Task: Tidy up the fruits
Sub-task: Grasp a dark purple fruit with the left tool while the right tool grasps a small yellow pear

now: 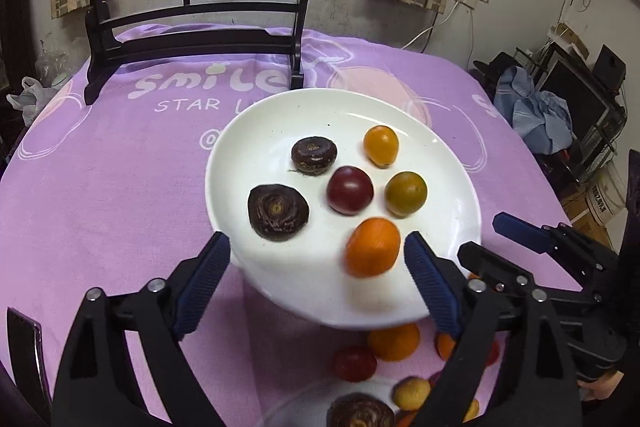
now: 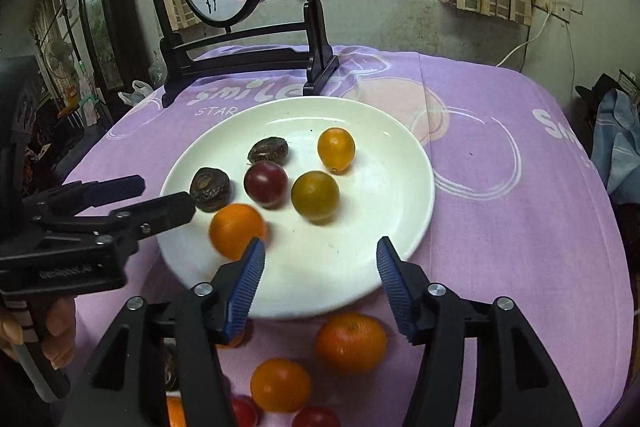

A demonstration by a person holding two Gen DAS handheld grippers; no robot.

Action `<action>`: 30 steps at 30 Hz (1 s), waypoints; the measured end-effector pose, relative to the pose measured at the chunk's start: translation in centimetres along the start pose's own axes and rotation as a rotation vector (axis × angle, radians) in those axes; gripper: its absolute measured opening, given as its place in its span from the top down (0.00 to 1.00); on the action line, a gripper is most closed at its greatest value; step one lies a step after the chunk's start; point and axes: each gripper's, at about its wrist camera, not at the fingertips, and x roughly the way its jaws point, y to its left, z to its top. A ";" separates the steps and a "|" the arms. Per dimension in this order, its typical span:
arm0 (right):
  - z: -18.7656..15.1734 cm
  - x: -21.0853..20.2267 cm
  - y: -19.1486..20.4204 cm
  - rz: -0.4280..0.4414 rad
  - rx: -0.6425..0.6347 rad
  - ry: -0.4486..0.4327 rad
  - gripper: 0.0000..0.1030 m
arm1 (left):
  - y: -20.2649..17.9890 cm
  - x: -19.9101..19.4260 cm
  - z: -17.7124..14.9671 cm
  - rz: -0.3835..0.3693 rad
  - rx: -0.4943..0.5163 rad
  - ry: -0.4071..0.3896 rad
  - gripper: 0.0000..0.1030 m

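Observation:
A white plate (image 1: pixel 280 267) (image 2: pixel 360 267) holds two dark brown water chestnuts (image 1: pixel 278 211) (image 2: pixel 210 189), a dark red tomato (image 1: pixel 350 190) (image 2: pixel 266 184), a green-orange tomato (image 1: pixel 406 193) (image 2: pixel 315 195), a yellow tomato (image 1: pixel 381 145) (image 2: pixel 336 149) and a blurred orange fruit (image 1: pixel 372 247) (image 2: pixel 237 230). My left gripper (image 1: pixel 318 253) is open over the plate's near edge, the orange fruit between its fingers but free. My right gripper (image 2: pixel 320 259) is open and empty over the plate's near rim; it also shows in the left wrist view (image 1: pixel 488 239).
Loose fruits lie on the purple cloth (image 2: pixel 500 227) before the plate: oranges (image 2: pixel 351 343) (image 2: pixel 280 385), red tomatoes (image 1: pixel 355 363) (image 2: pixel 316 417), a yellow fruit (image 1: pixel 412 393). A second plate rim (image 1: pixel 288 407) holds a chestnut (image 1: pixel 360 411). A dark framed screen (image 1: pixel 192 39) stands behind.

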 end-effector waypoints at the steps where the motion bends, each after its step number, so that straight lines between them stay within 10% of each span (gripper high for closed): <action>1: -0.3 -0.4 0.0 0.002 0.002 -0.004 0.42 | 0.0 -0.4 -0.3 -0.004 0.002 0.000 0.15; 19: -11.5 -6.3 1.7 -0.024 -0.079 0.092 0.36 | 1.8 -4.0 -8.3 0.055 -0.024 -0.002 0.12; 30: -12.4 -3.8 4.9 -0.036 -0.158 0.179 0.48 | 3.8 -4.2 -8.1 0.041 -0.074 -0.017 0.12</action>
